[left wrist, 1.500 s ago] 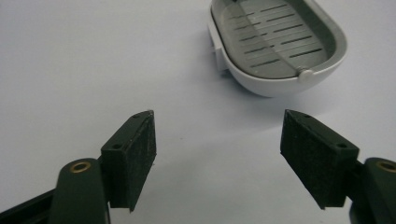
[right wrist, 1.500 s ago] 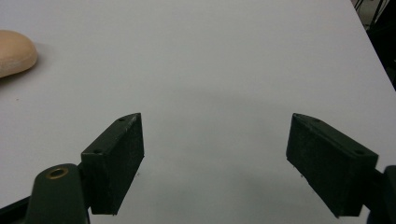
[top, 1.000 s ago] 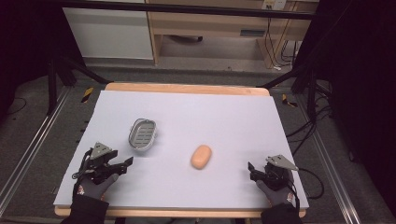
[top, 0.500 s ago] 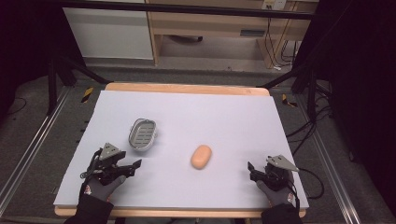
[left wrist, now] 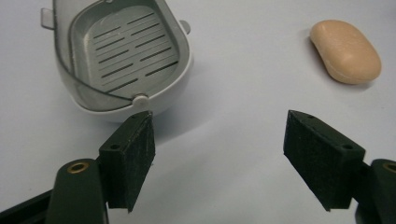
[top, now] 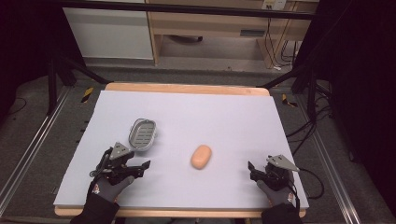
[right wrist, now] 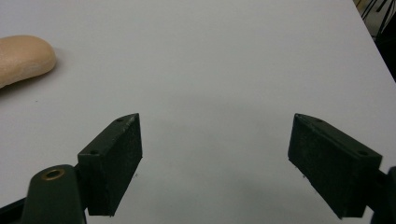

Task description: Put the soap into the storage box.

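The smooth, rounded, peach-coloured bar of soap lies near the middle of the white worktop, a little below centre in the high view. It looks hard and light, but its skin is smooth, so it could slip. I think the best hold is across its short sides, at the middle, with a soft squeeze.

The small grey plastic soap dish with slots in its floor sits left of the soap, well apart from it. It looks light and stiff. A pinch on its rim would likely work, though it might slide.

The left claw is wide apart and holds nothing, just below the dish. In the left gripper view its left pad sits just in front of the dish's near rim. The right claw is wide apart too, with nothing in it, at the lower right.

The dish's top end is cut off in the left gripper view. The soap is cut off at the left edge of the right gripper view. The soap's underside is hidden. The dish may have a clear outer tray, but it is hard to tell.
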Demonstrator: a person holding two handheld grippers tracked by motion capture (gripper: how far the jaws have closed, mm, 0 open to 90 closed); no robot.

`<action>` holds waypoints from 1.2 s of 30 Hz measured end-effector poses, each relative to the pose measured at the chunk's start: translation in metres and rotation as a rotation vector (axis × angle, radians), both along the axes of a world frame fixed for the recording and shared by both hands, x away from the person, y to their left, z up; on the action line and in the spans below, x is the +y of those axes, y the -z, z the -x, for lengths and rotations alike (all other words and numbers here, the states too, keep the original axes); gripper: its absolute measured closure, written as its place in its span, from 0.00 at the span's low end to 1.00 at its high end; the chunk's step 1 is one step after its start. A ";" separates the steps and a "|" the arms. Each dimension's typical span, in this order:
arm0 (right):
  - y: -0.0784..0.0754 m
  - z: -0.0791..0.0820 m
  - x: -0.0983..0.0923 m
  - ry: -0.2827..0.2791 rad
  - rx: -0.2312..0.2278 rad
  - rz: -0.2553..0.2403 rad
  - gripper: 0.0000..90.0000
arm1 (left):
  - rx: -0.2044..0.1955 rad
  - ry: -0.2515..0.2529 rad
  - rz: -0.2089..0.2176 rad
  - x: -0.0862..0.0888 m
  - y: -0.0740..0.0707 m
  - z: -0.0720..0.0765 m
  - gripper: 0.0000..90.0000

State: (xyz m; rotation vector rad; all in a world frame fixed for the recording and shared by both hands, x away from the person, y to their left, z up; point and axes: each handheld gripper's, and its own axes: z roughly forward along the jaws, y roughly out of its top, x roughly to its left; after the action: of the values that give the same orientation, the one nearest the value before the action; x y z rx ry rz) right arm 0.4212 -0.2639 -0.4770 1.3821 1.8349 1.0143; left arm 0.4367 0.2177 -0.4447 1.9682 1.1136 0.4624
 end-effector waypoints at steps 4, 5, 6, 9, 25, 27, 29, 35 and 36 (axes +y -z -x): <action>0.000 0.000 0.000 0.005 -0.002 0.002 0.20 | 0.005 0.024 -0.010 -0.009 -0.002 -0.001 0.27; 0.000 0.000 0.000 0.006 -0.001 0.003 0.20 | 0.004 0.030 -0.016 -0.010 -0.003 -0.002 0.27; 0.000 -0.001 0.000 0.006 0.000 0.004 0.20 | 0.002 0.032 -0.021 -0.012 -0.004 -0.003 0.27; 0.001 -0.001 0.000 0.009 -0.001 0.012 0.21 | -0.001 0.053 -0.029 -0.020 -0.007 -0.005 0.26; -0.001 0.001 0.001 0.008 -0.007 0.013 0.22 | -0.022 0.109 -0.052 -0.056 -0.020 -0.012 0.26; -0.001 0.001 0.001 0.008 -0.004 0.015 0.22 | -0.020 0.114 -0.057 -0.059 -0.021 -0.013 0.26; -0.001 0.001 0.001 0.009 -0.008 0.017 0.22 | -0.016 0.120 -0.058 -0.063 -0.021 -0.015 0.26; -0.001 0.001 0.000 0.014 -0.004 0.009 0.22 | -0.009 0.133 -0.059 -0.074 -0.020 -0.018 0.26; -0.001 0.001 0.001 0.013 -0.004 0.010 0.22 | -0.009 0.135 -0.061 -0.076 -0.020 -0.019 0.26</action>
State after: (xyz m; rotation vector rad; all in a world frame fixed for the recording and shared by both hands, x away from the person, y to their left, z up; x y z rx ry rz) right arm 0.4206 -0.2633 -0.4758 1.3837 1.8233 0.9988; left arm 0.4555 0.1414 -0.4245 2.0769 0.9637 0.4377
